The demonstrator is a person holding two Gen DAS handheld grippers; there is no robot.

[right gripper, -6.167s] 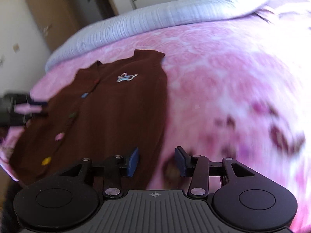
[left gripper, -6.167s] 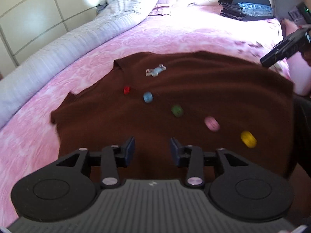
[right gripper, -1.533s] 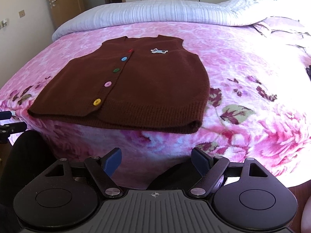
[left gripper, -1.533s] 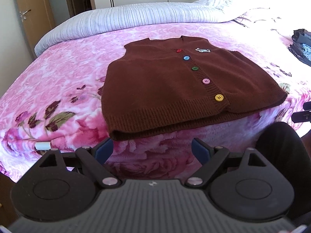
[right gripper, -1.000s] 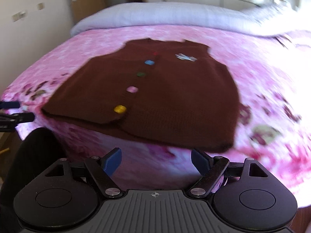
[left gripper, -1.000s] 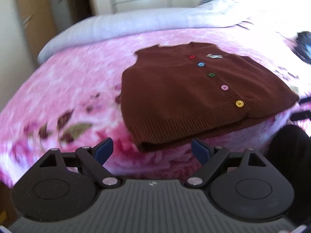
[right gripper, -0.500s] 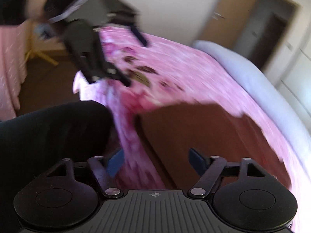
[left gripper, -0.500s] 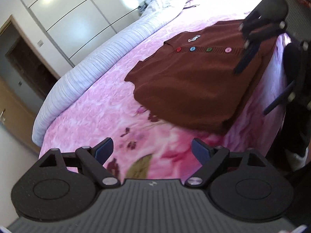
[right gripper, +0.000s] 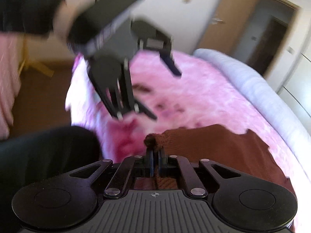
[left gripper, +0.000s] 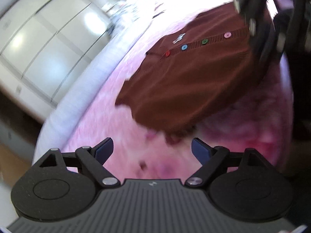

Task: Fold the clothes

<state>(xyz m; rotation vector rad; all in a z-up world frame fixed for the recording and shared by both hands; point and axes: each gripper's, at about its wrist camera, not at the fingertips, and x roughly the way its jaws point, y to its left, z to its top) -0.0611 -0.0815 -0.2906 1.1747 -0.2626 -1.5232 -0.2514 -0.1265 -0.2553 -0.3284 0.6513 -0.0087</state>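
Observation:
A brown knitted vest [left gripper: 184, 83] with a row of coloured buttons [left gripper: 184, 47] lies flat on the pink floral bedspread [left gripper: 108, 132]. In the right wrist view my right gripper [right gripper: 154, 155] is shut on a bunched corner of the vest's hem [right gripper: 153, 140], near the bed's edge. My left gripper [left gripper: 152, 148] is open over bare bedspread, short of the vest's near corner. From the right wrist view, the left gripper [right gripper: 165, 93] hangs blurred above the bed, jaws wide apart. In the left wrist view, the right gripper [left gripper: 260, 54] is a dark blur over the vest's hem side.
A pale striped duvet roll [right gripper: 252, 89] runs along the bed's far side, with white wardrobe doors [left gripper: 38, 44] behind it. A wooden door [right gripper: 233, 25] and brown floor [right gripper: 38, 97] lie beyond the bed's corner. The person's dark trouser leg [right gripper: 48, 155] is at the bed's edge.
My right gripper was open half a second ago and has shut on the vest's hem corner. The left gripper has swung nearer to the bedspread and is still open.

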